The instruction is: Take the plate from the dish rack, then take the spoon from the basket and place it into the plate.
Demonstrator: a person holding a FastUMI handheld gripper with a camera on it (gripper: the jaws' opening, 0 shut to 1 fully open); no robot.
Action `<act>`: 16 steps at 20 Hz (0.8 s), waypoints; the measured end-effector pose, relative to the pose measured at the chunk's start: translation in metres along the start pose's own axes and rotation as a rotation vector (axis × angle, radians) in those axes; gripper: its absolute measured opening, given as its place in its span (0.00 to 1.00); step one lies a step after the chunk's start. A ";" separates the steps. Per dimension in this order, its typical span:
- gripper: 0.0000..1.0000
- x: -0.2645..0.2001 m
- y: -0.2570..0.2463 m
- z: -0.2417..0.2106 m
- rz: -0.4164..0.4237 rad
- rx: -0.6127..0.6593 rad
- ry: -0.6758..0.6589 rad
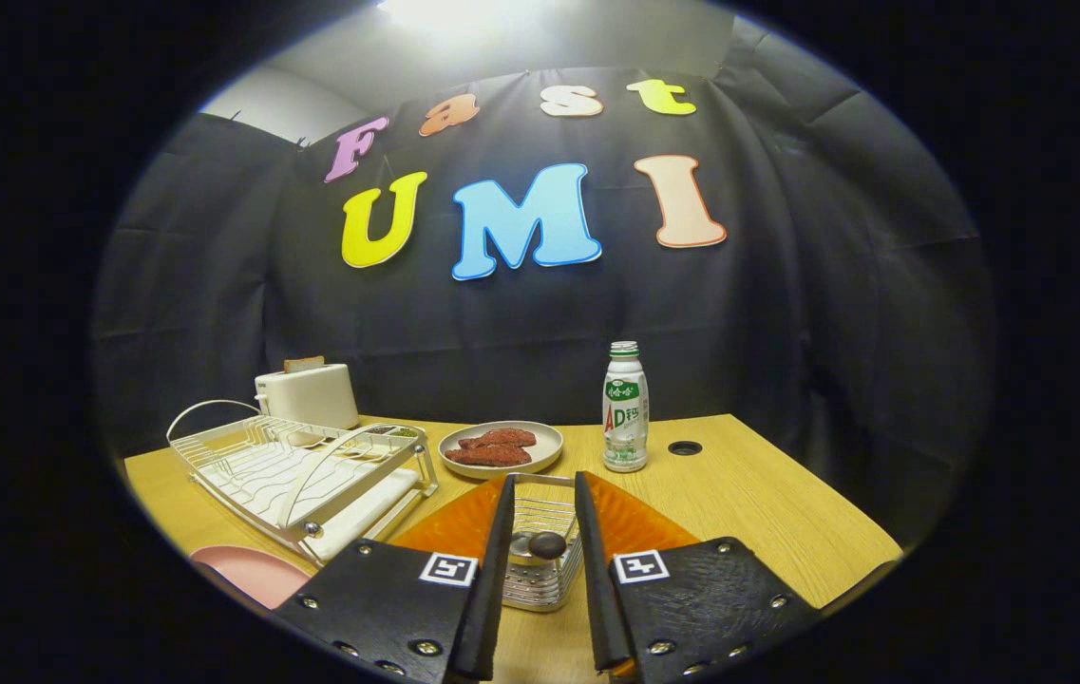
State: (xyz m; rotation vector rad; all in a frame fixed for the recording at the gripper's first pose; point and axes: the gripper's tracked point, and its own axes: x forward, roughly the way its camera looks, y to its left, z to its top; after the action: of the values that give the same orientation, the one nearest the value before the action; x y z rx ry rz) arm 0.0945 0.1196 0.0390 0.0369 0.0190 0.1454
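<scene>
Hand-held gripper (544, 570) is open, empty, straddling the basket (540, 532) at lower centre. Spoon (540, 545): light, rigid, slippery; grip its handle.

A strong lamp above washes the ceiling (464, 14) to white glare while the wall below stays dim, the table (767, 503) is evenly lit with soft short shadows, and the fisheye bends its edges and leaves the jaws near the camera slightly soft.

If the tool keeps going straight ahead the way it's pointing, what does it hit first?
Most likely the wire basket holding the spoon, framed between the open tool fingers. Depth is unclear, so contact distance can't be judged.
</scene>
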 end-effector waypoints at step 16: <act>0.08 0.009 0.021 0.028 0.025 -0.014 0.131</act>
State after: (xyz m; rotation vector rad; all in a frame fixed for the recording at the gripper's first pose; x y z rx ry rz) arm 0.1009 0.1407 0.0679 0.0135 0.1481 0.1728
